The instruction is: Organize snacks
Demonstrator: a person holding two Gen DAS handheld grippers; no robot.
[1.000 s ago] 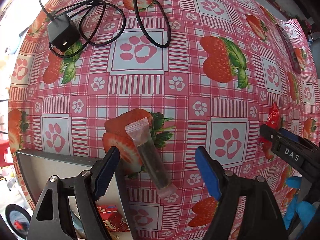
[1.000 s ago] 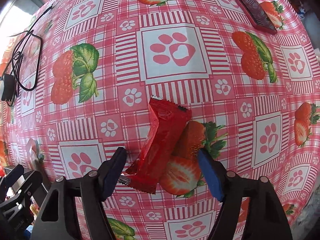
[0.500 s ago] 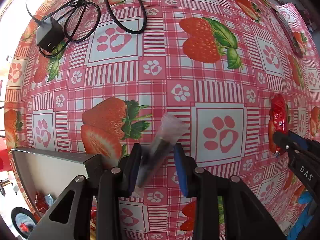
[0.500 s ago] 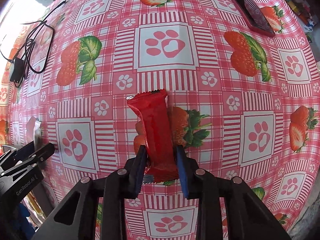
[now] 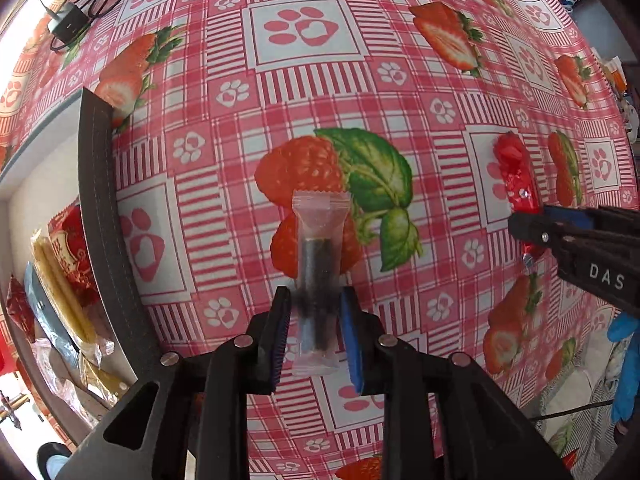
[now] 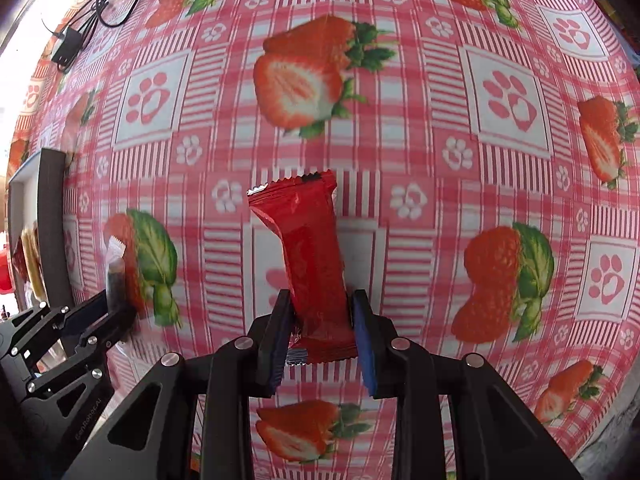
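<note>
Holding: left gripper (image 5: 314, 330) clamps one clear packet (image 5: 320, 280) with a dark stick inside; right gripper (image 6: 322, 330) clamps one red packet (image 6: 316, 268).
Box: a dark-walled box (image 5: 100, 216) left of the left gripper holds several wrapped snacks, among them a yellow pack (image 5: 60, 280) and a red one (image 5: 76, 248).
Direction: both packets run lengthwise straight ahead between the fingers, above the bench (image 5: 400, 80).
Elsewhere: one charger with cable (image 5: 70, 24), far ahead-left.

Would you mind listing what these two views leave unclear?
- Box contents, left wrist view: cut by the frame edge and box wall; only some packets show.
- Clear packet, right wrist view: blurred, partly behind the left hand-held gripper.
- Red packet, left wrist view: lower end hidden by the right hand-held gripper.
</note>
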